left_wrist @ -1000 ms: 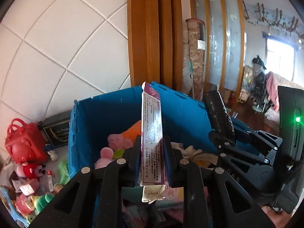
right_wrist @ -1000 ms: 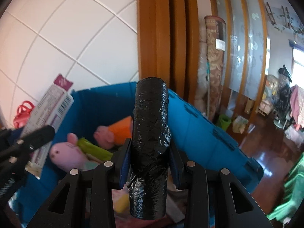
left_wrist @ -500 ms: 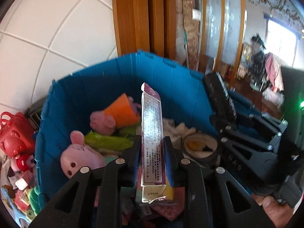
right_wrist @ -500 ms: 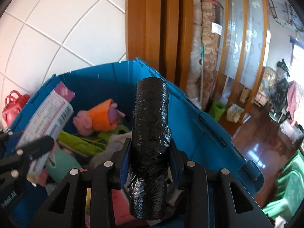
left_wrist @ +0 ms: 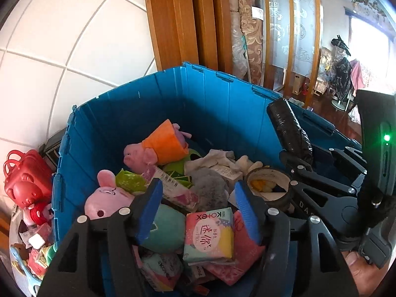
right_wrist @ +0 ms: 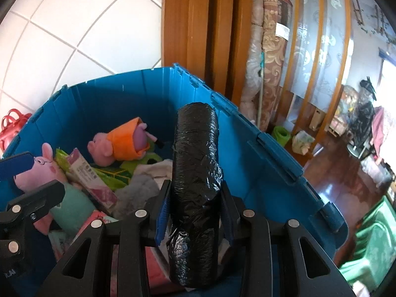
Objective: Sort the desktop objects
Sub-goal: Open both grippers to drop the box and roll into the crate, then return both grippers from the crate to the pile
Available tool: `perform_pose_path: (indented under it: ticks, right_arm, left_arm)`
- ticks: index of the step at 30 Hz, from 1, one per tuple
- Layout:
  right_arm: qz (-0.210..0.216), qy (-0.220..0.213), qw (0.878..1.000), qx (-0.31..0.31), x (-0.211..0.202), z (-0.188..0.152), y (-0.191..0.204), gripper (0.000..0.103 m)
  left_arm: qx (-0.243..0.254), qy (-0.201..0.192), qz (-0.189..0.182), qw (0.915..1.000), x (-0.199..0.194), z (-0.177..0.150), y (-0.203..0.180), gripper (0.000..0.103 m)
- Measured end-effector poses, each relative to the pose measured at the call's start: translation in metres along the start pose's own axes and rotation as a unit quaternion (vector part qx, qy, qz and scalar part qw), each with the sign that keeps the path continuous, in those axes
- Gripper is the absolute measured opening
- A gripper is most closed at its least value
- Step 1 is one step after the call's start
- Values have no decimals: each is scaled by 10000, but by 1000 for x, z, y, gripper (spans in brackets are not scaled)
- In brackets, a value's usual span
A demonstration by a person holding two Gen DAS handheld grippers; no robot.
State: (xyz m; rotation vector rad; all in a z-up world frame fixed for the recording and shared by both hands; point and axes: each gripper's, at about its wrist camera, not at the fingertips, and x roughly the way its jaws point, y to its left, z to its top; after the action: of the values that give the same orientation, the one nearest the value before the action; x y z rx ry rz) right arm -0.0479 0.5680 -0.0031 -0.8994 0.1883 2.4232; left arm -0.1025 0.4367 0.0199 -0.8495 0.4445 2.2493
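Blue crate [left_wrist: 210,104] against white tiled wall [left_wrist: 74,37], wood frame [left_wrist: 183,22]. Left gripper [left_wrist: 198,195] jaws opening, empty; right gripper [right_wrist: 195,198] pinching black roll [right_wrist: 195,173].

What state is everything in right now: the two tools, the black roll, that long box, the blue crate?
left tool: jaws opening, nothing between them
right tool: shut on the black roll
black roll: held upright over the crate
long box: lying in the crate
blue crate: open, holding toys and packets

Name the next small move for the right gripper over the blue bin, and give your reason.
Probably open the right gripper to drop the black roll: it is clamped upright above the blue bin, while the left gripper is opening, empty.
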Motion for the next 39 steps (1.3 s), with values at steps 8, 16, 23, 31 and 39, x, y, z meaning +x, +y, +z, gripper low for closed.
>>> perform_pose_path:
  ticks: [8,16,23,31,39]
  right_arm:
    - [-182,-70,9998,-62,0,2,2,36]
    - [-222,-60,9997,-65,1,2,2,43]
    - [-218,-143,9996,-47,-3,2,3,66]
    - [128,-540,9982,236,-29,3,3,103]
    - [488,-979,9939,142,-75,7,38,103]
  left_arm:
    - [-148,56,-84,9998,2,1,7,60]
    - [-165,17,-101,9998,1,-1,8,60]
    - [-323,-217,74,9992,-8,-2,10,60]
    - [-319,-827,540,9946,-40,-11,19,70]
    - [-655,-1374,730,9856,-90,-30,59,80]
